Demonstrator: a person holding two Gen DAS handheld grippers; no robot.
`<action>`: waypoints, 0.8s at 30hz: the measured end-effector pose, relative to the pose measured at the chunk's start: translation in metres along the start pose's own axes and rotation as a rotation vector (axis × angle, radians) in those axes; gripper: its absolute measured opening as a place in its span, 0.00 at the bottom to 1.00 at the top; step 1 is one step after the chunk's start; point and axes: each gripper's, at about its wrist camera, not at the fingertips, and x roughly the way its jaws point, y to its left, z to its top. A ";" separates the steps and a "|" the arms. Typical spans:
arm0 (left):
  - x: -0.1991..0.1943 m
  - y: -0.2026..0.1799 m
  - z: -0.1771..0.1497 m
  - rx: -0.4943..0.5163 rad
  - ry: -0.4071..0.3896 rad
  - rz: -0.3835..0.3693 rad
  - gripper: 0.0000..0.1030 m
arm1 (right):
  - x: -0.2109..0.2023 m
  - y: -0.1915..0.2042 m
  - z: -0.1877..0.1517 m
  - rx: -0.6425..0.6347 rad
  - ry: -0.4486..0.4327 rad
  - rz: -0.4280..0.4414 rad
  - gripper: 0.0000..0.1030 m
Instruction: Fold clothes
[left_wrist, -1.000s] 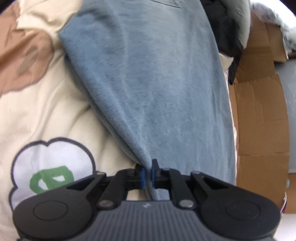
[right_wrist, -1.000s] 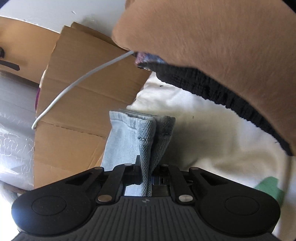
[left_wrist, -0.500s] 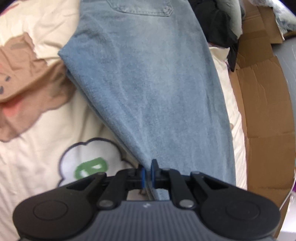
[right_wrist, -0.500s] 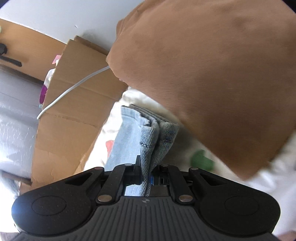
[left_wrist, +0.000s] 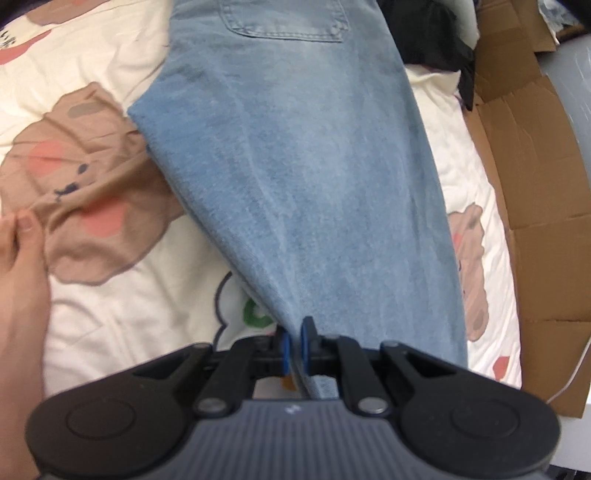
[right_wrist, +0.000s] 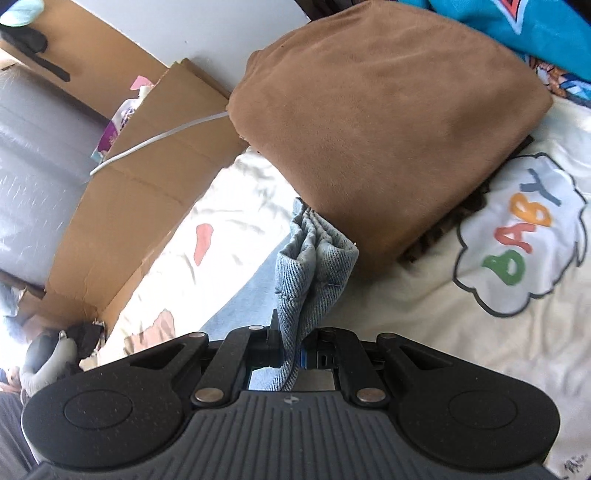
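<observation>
Light blue jeans lie stretched across a cream bedsheet, back pocket at the top of the left wrist view. My left gripper is shut on the edge of a jeans leg, lifting it off the sheet. In the right wrist view my right gripper is shut on the bunched hem of the jeans, which stands up between the pads.
A folded brown garment sits on the bed just beyond the hem, with a blue one behind it. Flattened cardboard lines the bed's side, with a white cable across it. A dark clothes pile lies near the waistband. A hand rests at left.
Both grippers have risen with the jeans still held. The left view now takes in the back pocket and more sheet. The right view has swung, showing the brown garment's whole top and the sheet's print.
</observation>
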 end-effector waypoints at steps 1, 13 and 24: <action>0.003 -0.002 0.001 0.004 0.000 -0.001 0.06 | -0.004 -0.003 -0.002 -0.019 0.002 0.002 0.06; 0.026 -0.018 -0.006 0.066 -0.001 0.043 0.07 | -0.022 -0.064 -0.033 0.016 0.007 -0.007 0.06; 0.034 -0.026 -0.021 0.122 0.000 0.084 0.07 | -0.053 -0.099 -0.054 0.047 0.000 -0.006 0.06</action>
